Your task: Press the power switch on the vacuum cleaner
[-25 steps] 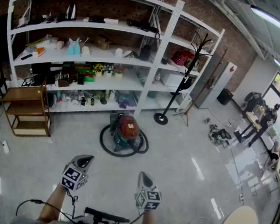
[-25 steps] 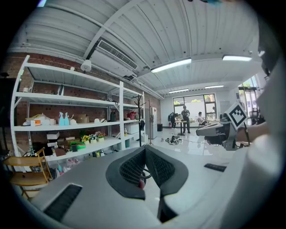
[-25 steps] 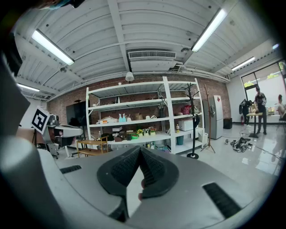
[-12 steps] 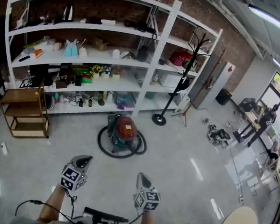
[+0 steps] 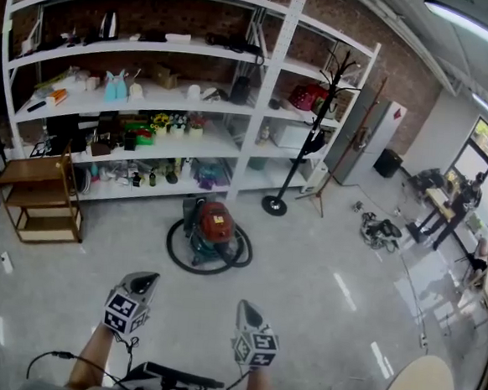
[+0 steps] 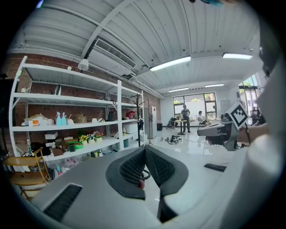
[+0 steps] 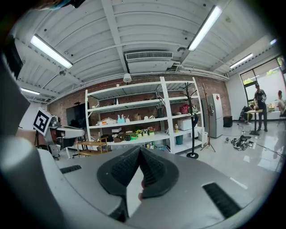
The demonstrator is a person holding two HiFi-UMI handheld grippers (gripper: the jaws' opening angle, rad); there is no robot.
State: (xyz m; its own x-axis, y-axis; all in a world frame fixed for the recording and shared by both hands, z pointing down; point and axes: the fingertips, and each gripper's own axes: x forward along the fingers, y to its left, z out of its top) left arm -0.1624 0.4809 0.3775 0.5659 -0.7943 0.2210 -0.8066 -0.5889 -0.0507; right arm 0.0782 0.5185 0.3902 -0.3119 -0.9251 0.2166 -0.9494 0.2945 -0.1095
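Floor (image 5: 328,298): it is lying open between the person and the vacuum cleaner (image 5: 214,228), so walking closer is looking like the first need.
Shelving (image 5: 259,107): it is standing just behind the vacuum cleaner, with a coat stand (image 5: 303,136) to the vacuum cleaner's right.
Vacuum cleaner: it is sitting on the floor with its red top facing up, well apart from both grippers.
Hose (image 5: 180,256): it is curling round the vacuum cleaner's base; stepping short of it is avoiding a snag.
Left gripper (image 5: 143,281): it is hovering low and near the person, its jaws pressed together with nothing between them.
Right gripper (image 5: 248,308): it is doing likewise, jaws meeting at the tips and pinching nothing.
Power switch: it is too small to pick out from here; pressing straight down with one pair of joined tips is probably working best.
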